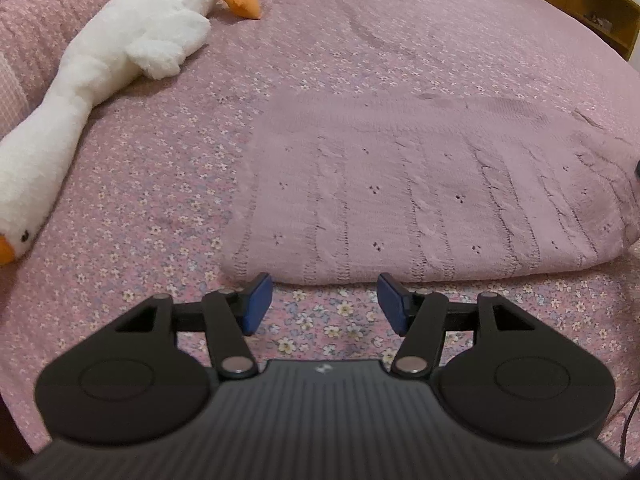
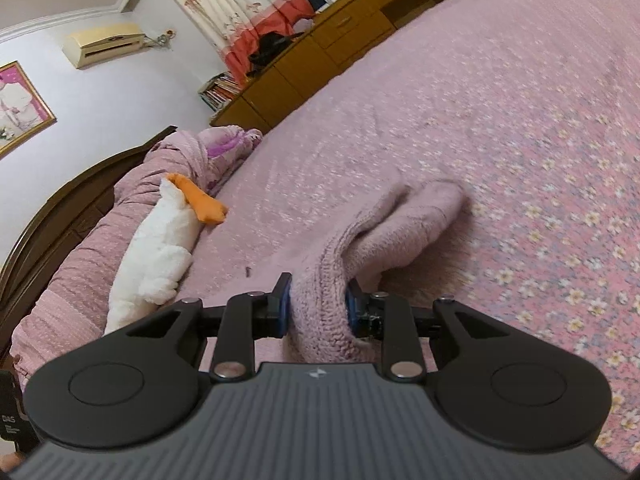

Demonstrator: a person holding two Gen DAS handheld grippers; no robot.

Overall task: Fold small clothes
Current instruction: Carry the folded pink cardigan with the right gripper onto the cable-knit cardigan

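A pink knitted sweater [image 1: 420, 184] lies flat on the bed, folded, its near edge just beyond my left gripper [image 1: 325, 304]. The left gripper is open and empty, its blue pads apart above the floral bedspread [image 1: 160, 184]. In the right wrist view, my right gripper [image 2: 316, 306] is shut on a thick fold of the same pink sweater [image 2: 384, 236], lifted off the bed; the cloth bunches between the pads and droops beyond them.
A white plush goose [image 1: 120, 52] with orange feet lies on the left of the bed, also in the right wrist view [image 2: 160, 252]. A rolled pink quilt [image 2: 80, 248] sits by the dark headboard. Wooden cabinets [image 2: 320, 56] stand along the bed's far side.
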